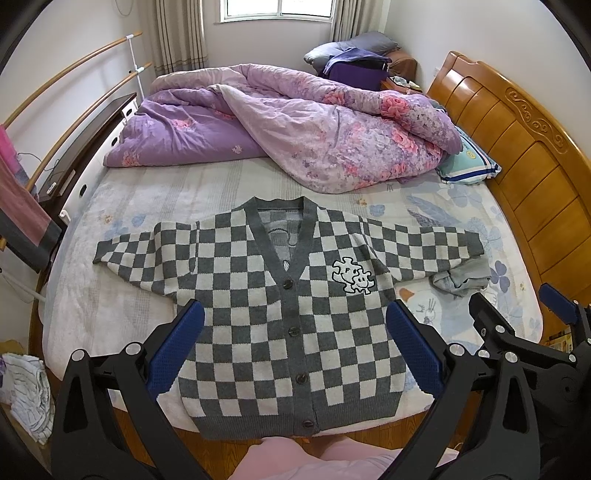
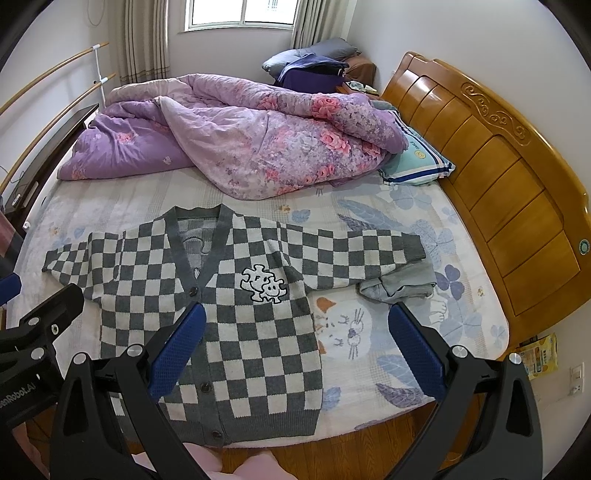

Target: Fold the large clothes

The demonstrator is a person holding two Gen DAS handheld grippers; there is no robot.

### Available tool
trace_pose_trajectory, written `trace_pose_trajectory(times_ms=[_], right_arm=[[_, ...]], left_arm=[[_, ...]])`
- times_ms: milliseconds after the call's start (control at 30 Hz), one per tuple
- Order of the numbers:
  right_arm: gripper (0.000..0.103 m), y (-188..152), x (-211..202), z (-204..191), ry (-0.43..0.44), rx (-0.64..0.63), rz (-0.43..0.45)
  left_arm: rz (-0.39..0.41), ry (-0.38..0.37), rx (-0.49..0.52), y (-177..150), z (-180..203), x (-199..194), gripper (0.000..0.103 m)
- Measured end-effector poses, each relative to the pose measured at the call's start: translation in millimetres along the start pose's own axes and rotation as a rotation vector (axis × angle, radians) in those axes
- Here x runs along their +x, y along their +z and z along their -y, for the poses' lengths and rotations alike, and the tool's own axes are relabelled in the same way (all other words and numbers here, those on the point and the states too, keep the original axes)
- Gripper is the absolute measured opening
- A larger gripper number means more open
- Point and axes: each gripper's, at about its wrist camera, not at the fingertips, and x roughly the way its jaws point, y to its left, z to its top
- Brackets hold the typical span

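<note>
Soft daylight enters from the window (image 1: pixel 277 9) at the far wall; shadows are faint; both views are sharp; fisheye bending curves the headboard (image 2: pixel 491 155); corners are black.

Bed's pretty busy: a purple floral quilt (image 1: pixel 295 125) is bunched up across the far side of the mattress, with a teal pillow with blue stripes (image 1: pixel 469 162) poking out next to the wooden headboard (image 1: pixel 517 147). The sheet (image 1: pixel 129 295) has blue leaves and a cartoon cat on it. There's a pile of dark bedding (image 1: pixel 351 55) in the far corner under the window (image 1: pixel 277 9), plus beige curtains (image 1: pixel 181 33).
</note>
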Motion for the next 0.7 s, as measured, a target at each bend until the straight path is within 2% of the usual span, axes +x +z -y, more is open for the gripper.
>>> trace_pose_trajectory(times_ms=[167, 700], right_arm=[[0.096, -10.2, 2.6, -4.6, -0.005, -0.002, 0.011], [0.096, -5.6, 2.9, -2.8, -0.001, 0.0, -0.003]], left_arm=[[0.001, 0.001, 0.001, 0.8, -0.2, -0.1, 0.098], [0.001, -0.001, 0.002, -1.1, 1.2, 0.0, 0.098]])
